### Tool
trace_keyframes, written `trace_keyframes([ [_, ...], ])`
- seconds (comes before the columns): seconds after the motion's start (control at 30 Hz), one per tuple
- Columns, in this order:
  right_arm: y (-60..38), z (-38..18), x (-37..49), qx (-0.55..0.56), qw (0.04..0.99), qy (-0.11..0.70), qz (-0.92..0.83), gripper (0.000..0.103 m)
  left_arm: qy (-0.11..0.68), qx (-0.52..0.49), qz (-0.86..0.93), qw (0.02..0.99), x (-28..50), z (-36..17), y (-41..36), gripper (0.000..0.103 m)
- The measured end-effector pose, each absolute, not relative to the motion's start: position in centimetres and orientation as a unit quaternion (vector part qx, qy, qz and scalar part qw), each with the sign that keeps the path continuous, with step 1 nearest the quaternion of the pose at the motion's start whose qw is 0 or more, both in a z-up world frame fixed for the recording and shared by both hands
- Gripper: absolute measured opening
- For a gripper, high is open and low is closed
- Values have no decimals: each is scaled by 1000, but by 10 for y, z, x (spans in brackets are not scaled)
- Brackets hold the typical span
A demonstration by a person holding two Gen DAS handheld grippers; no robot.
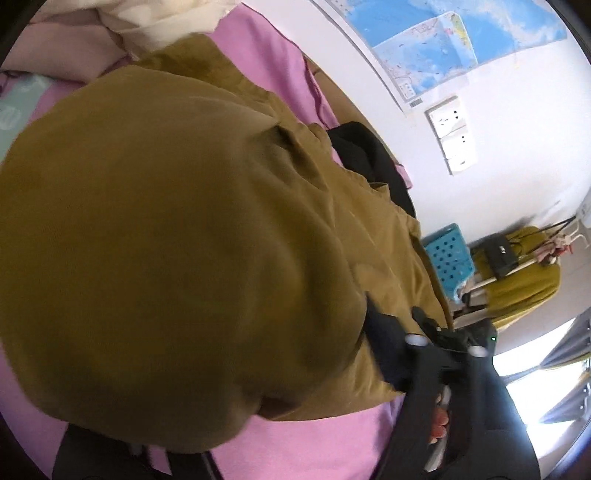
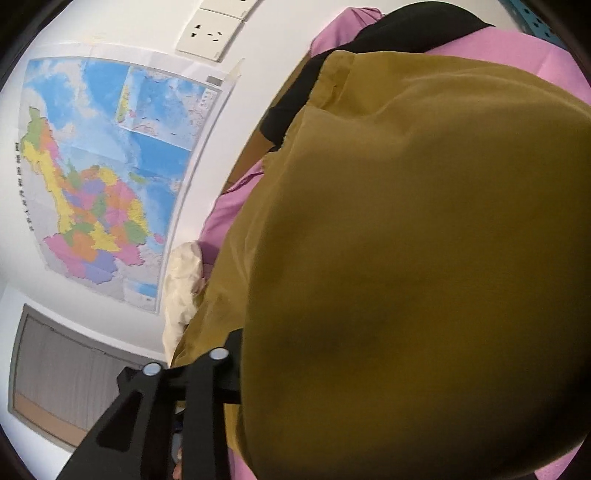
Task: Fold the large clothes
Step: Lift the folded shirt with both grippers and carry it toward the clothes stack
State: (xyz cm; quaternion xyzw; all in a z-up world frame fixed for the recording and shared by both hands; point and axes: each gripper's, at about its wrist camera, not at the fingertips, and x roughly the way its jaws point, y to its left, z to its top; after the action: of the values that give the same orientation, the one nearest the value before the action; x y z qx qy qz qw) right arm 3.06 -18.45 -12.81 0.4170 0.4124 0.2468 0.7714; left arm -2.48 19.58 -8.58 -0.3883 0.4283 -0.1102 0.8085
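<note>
A big mustard-brown garment [image 1: 177,236] lies bunched on the pink bed sheet [image 1: 317,435] and bulges up close over both cameras, hiding each gripper's own fingers in its own view. In the left wrist view my right gripper [image 1: 404,321] reaches in from the lower right, and a fold of the garment's edge sits pinched between its two black fingers. The hand holding it shows only as fingertips [image 1: 439,419]. In the right wrist view my left gripper [image 2: 236,354] comes in from the lower left. One finger lies against the garment [image 2: 424,277] and the other is hidden behind the cloth.
A black garment [image 1: 364,155] lies at the bed's far edge and a cream cloth [image 1: 155,26] at its head. The wall carries a map [image 2: 103,166] and sockets [image 2: 208,35]. A blue perforated basket [image 1: 448,258] and a rack with a black bag [image 1: 500,254] stand beside the bed.
</note>
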Motion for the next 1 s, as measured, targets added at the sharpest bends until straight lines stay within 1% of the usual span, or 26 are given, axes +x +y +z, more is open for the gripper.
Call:
trace_keyframes([
  [0.07,-186,-129,31,422,767,414,249,35,425,-393,-112,808,-27,-83,200,50],
  [0.13,-188,-132,33,438,758,416,246,44,435,-395,-111,802,-25,-84,201,52],
  [0.17,-189,-133,35,447,753,417,243,47,439,-404,-111,795,-23,-87,203,59],
  [0.2,-190,-134,36,453,750,416,241,48,442,-426,-118,780,-20,-93,205,71],
  [0.23,-190,-133,36,457,749,416,240,50,440,-441,-124,773,-18,-96,207,74],
  [0.3,-190,-132,38,460,748,416,237,52,435,-454,-130,766,-16,-94,209,81],
  [0.33,-190,-132,38,461,747,416,236,51,439,-448,-129,768,-13,-92,206,81],
  [0.37,-190,-132,38,458,749,417,237,49,440,-441,-127,772,-12,-90,204,80],
  [0.4,-191,-131,38,451,752,417,238,40,442,-433,-127,775,-11,-89,202,72],
  [0.43,-191,-130,38,444,756,415,241,34,448,-422,-122,779,-10,-88,200,66],
  [0.5,-192,-124,35,430,763,411,253,27,452,-416,-124,779,-10,-85,202,47],
  [0.53,-193,-119,34,424,767,405,259,24,450,-418,-126,779,-11,-83,203,43],
  [0.6,-192,-102,30,403,782,392,270,21,446,-412,-131,784,-13,-76,202,34],
  [0.7,-189,-73,25,364,806,371,283,19,437,-385,-141,800,-13,-52,198,30],
  [0.9,-190,-2,9,296,847,317,307,18,408,-363,-183,817,-14,-4,196,29],
  [1.0,-192,36,1,272,861,281,325,18,383,-342,-201,834,-18,31,196,29],
])
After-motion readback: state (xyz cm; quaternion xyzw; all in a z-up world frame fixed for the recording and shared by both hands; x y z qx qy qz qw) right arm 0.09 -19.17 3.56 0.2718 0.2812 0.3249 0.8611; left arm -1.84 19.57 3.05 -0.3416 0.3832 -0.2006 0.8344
